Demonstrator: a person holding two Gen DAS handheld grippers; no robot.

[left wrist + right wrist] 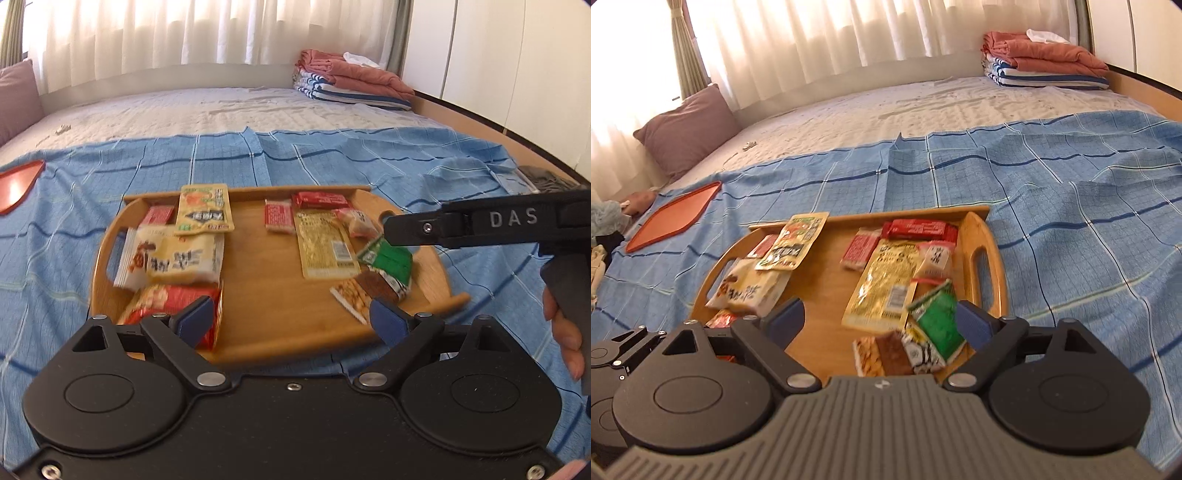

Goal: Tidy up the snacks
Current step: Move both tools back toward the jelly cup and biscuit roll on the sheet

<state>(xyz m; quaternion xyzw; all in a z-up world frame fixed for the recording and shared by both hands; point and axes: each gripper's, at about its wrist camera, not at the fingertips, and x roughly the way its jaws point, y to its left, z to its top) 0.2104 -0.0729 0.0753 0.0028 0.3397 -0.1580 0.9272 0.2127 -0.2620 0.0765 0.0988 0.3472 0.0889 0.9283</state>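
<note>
- The snacks lie in two groups on a wooden tray (266, 295), which sits on a blue checked cloth (332, 158) spread over the bed (221, 110).
- The left group holds a pale packet (177, 258), a red packet (173, 299) and a yellow pouch (205, 208).
- The right group holds a gold packet (882, 284), a green packet (938, 317) and a nut bar (882, 350).
- The left gripper (291, 321) hangs wide open above the tray's near edge, holding nothing.
- The right gripper (879, 321) is likewise wide open and empty; the green packet lies just beside its right finger.
- An orange lid (676, 218) lies well to the left, folded blankets (1045, 59) in the far corner and a mauve pillow (687, 125) by the curtains (849, 29).
</note>
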